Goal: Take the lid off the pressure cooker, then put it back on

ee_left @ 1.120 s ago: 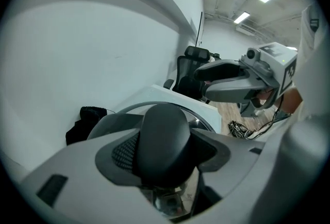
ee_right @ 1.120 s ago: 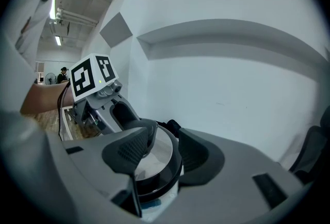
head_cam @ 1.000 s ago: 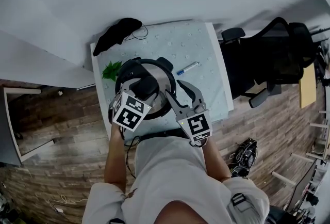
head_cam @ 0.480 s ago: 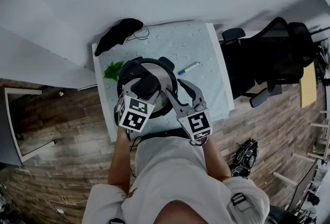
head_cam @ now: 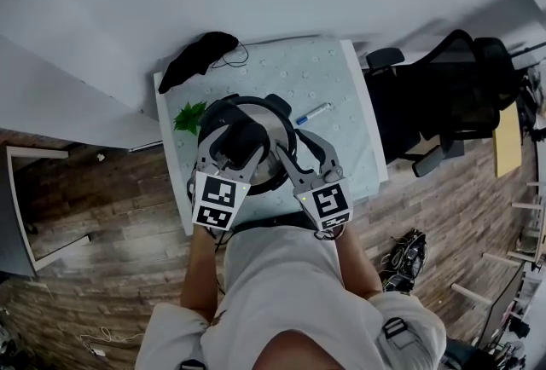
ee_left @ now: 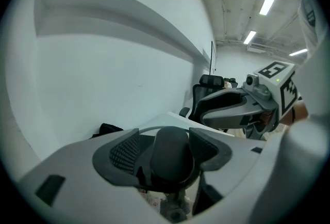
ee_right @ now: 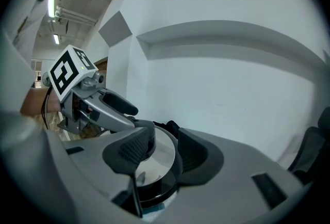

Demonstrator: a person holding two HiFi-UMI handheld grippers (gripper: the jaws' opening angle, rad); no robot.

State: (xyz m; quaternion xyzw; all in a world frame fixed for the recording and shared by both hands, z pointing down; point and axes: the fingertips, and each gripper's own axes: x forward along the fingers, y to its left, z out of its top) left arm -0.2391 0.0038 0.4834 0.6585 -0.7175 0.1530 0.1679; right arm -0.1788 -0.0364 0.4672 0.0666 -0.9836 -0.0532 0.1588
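My left tool (head_cam: 231,155), jaws just parting, flanks the handle (ee_left: 170,157), whose long axis runs straight along them; right tool (ee_right: 164,149) open at the lid (head_cam: 271,131) rim.

On 1 table (head_cam: 341,78): 1 pressure cooker (head_cam: 275,104) with 1 lid (head_cam: 273,131) and 1 black handle (head_cam: 241,138). Round the cooker: 1 pen (head_cam: 310,112) at 2 o'clock, 1 green sprig (head_cam: 188,116) at 9 o'clock, 1 black cloth (head_cam: 196,55) at 11 o'clock. Off the table at 3 o'clock, 1 office chair (head_cam: 444,95). 2 grippers: left gripper (head_cam: 232,148) at 7 o'clock, jaws just opening with the handle between them; right gripper (head_cam: 300,151) at 5 o'clock.
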